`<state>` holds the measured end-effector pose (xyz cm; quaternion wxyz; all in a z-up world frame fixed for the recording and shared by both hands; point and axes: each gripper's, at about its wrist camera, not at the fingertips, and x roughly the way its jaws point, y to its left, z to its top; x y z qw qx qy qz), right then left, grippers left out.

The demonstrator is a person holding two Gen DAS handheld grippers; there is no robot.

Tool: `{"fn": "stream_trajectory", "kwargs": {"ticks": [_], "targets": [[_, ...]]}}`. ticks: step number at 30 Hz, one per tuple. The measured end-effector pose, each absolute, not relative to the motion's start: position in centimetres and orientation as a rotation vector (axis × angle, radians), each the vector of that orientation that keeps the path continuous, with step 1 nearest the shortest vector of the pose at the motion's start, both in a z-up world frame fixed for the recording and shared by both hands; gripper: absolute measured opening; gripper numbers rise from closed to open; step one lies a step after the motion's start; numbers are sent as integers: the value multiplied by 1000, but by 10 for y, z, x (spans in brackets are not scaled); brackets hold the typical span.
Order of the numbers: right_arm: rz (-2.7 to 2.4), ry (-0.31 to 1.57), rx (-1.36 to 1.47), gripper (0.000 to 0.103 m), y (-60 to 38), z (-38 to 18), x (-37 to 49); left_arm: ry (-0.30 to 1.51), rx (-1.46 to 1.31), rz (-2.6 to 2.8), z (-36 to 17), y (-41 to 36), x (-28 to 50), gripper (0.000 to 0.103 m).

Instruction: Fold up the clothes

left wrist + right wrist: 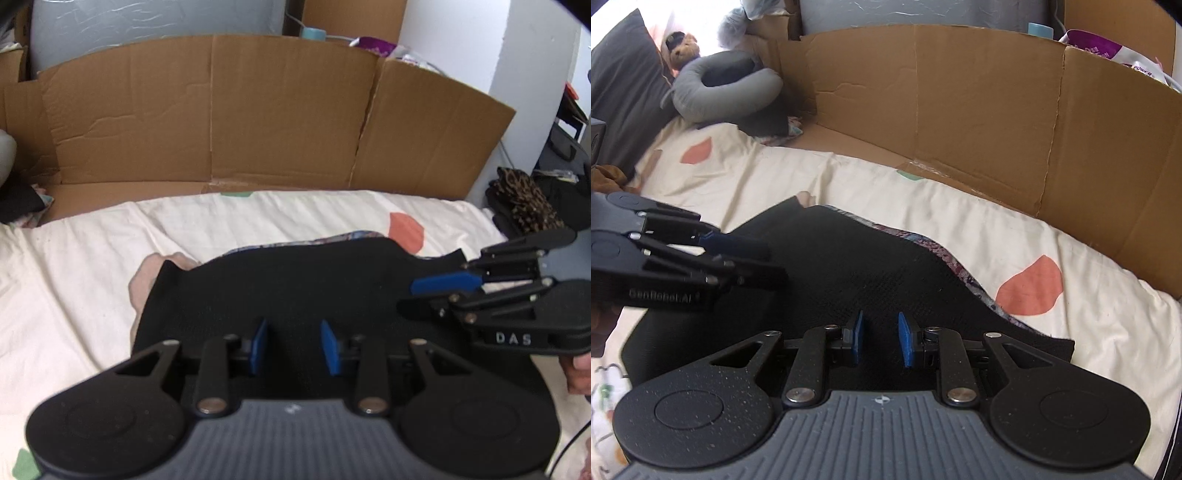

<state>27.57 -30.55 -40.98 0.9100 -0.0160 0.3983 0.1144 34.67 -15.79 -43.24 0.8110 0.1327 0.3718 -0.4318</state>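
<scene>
Here, spread flat on a cream bedsheet [74, 277] with coral patches: a black garment [295, 280], dark knit, its far edge wavy, one corner poking out toward the left in the left wrist view. Covers most of a patterned cloth [945, 258], of which only a thin multicoloured strip peeks out along the far edge.

Above the near part of the black garment, pointing steeply down: the left gripper [294, 332]. Blue pads clearly parted, nothing between them, only dark fabric visible through the gap. Cannot tell whether the tips touch the cloth.

Just beside it, over the same garment: the right gripper [881, 328]. Blue pads apart too, by a narrower gap, gripping nothing. Seen from the left wrist camera, reaches in from the right edge with its tips over the garment's right end, and part of a hand [580, 373] shows under its body.

Behind the bed, standing upright along the far side: a creased cardboard sheet [258, 110], folded at the corner, its lower flap lying on the mattress edge. Farther left in the right wrist view: a grey neck pillow [731, 85] curled near a dark pillow [624, 74], with a teddy bear [683, 46] just behind. Off the bed's right end in the left wrist view, well apart from the garment: a leopard-print cloth [524, 199].
</scene>
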Motion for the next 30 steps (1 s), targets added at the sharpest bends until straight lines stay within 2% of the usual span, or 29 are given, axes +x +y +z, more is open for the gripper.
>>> {"fn": "stream_trajectory", "kwargs": {"ticks": [15, 30], "targets": [[168, 776, -31, 23, -304, -413, 307, 788, 266, -909, -445, -180, 370, 37], [204, 848, 24, 24, -311, -432, 321, 864, 259, -913, -456, -183, 380, 39]]}}
